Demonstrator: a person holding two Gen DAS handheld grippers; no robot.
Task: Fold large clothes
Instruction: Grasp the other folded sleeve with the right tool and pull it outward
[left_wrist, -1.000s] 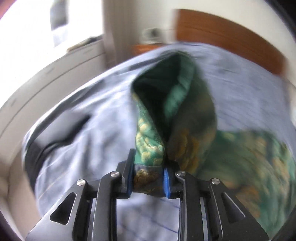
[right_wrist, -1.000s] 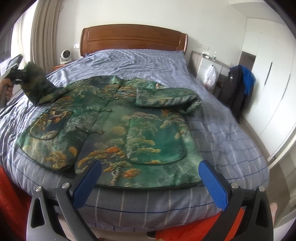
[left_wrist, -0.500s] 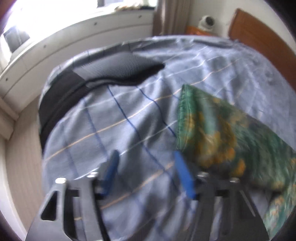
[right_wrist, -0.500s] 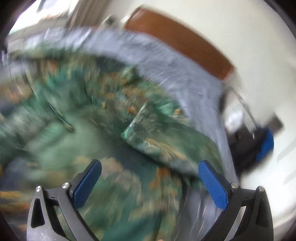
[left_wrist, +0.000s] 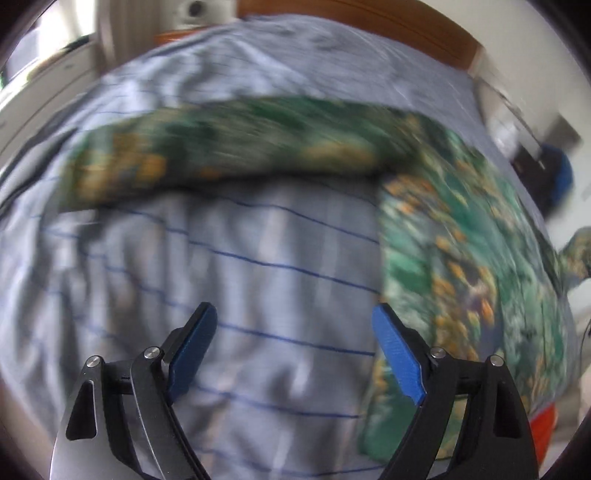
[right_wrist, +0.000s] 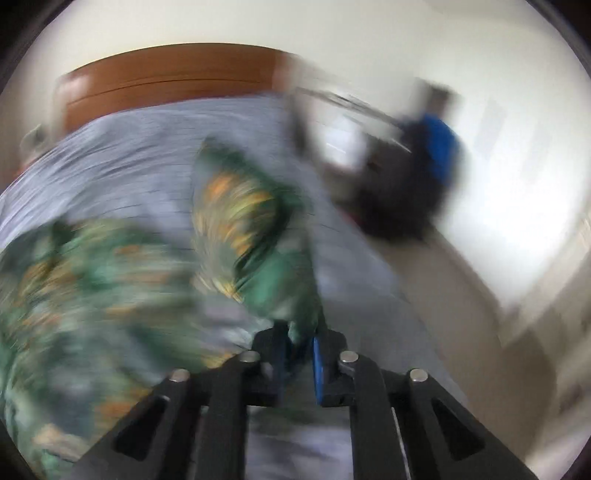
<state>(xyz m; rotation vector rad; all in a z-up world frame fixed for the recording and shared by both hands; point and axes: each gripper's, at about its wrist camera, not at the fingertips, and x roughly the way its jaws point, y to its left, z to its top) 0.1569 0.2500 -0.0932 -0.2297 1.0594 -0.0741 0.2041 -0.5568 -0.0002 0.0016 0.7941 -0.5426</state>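
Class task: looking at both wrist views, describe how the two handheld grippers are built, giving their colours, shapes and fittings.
Both match. The left gripper and right gripper have black angular linkage arms with triangular cut-outs, round silver pivot pins, and flat blue ribbed pads lining the fingers. No cables, markings or sleeves show in either view.

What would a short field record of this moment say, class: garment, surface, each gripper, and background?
garment: green brocade jacket with orange tree pattern, one sleeve stretched out flat
surface: pale blue bedsheet with thin dark stripes on a bed with a brown wooden headboard
left gripper: jaws opening, nothing between them, over bare sheet
right gripper: jaws closing on a fold of the jacket
background: dark and blue clothing hanging beside the bed, blurred
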